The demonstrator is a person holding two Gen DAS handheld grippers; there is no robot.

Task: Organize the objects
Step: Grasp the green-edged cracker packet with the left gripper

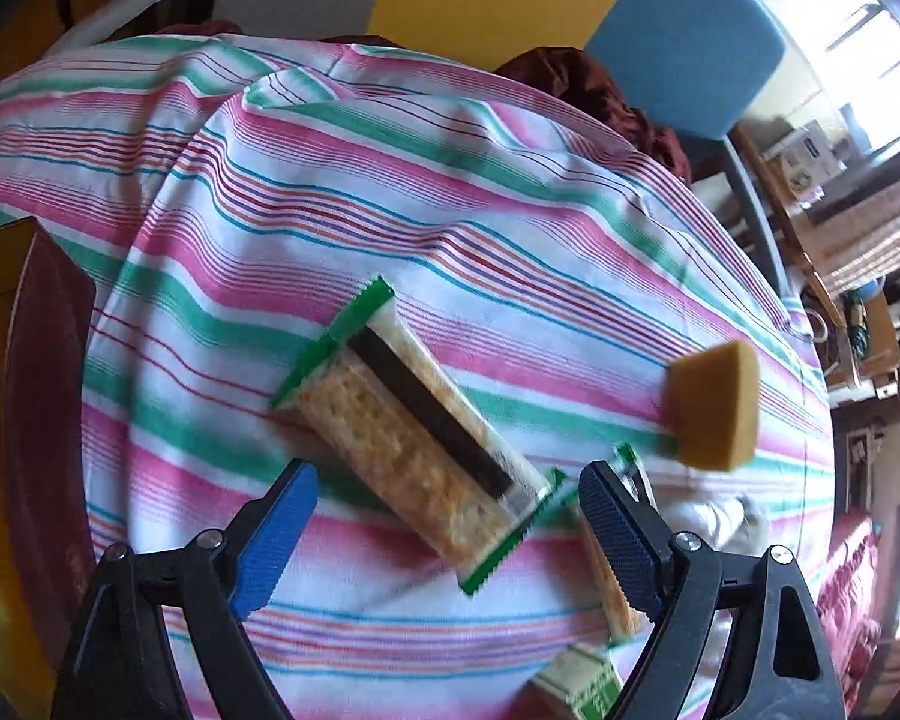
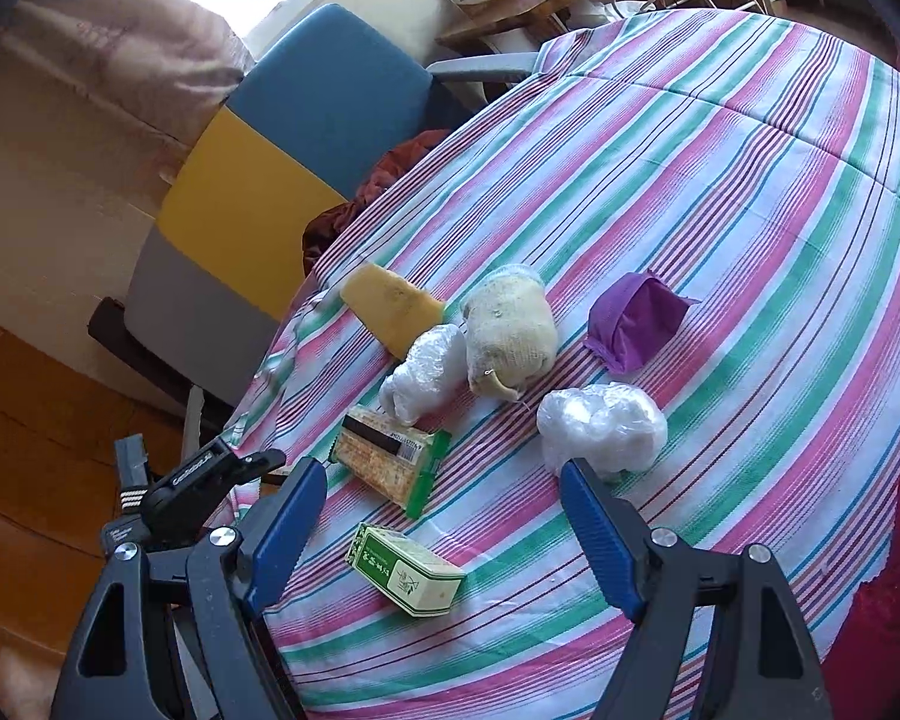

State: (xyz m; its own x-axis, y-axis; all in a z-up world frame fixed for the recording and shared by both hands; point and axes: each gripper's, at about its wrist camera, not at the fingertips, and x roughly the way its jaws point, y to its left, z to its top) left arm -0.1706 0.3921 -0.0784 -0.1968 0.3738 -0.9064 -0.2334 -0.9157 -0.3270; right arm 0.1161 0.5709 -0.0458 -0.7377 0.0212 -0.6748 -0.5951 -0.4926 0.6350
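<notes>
A: What is seen nearest the left gripper (image 1: 447,531)?

B: Its fingers (image 1: 273,546) are spread wide, with nothing pinched. A cracker packet (image 1: 402,450) lies flat on the striped bench (image 1: 390,192), its near green-edged end between the two fingers and not touched by them. A second, thinner packet (image 1: 615,588) is partly hidden behind the right-hand finger.

A: And the right gripper (image 2: 444,525)?

B: Its fingers (image 2: 285,531) are likewise spread and empty, held above a small green box (image 2: 408,576).

A: How should the step be done well?

B: The packet is probably the target. A grasp across its short width would be favoured, with the fingers lowered evenly to either side so the crackers are not crushed and the thinner packet is not caught.

A: What lies farther off?

B: In the right view, two clear plastic bundles (image 2: 600,426), a net-wrapped bundle (image 2: 510,330), a yellow sponge (image 2: 393,306) and a purple cloth piece (image 2: 633,315) are clustered past the box.

A: Room and edges?

B: Open striped cloth is left beyond the packet in the left view. The bench edge runs close beside the sponge and the packets, with a blue and yellow chair (image 2: 306,138) past it, so pushes toward that side should be avoided.
</notes>
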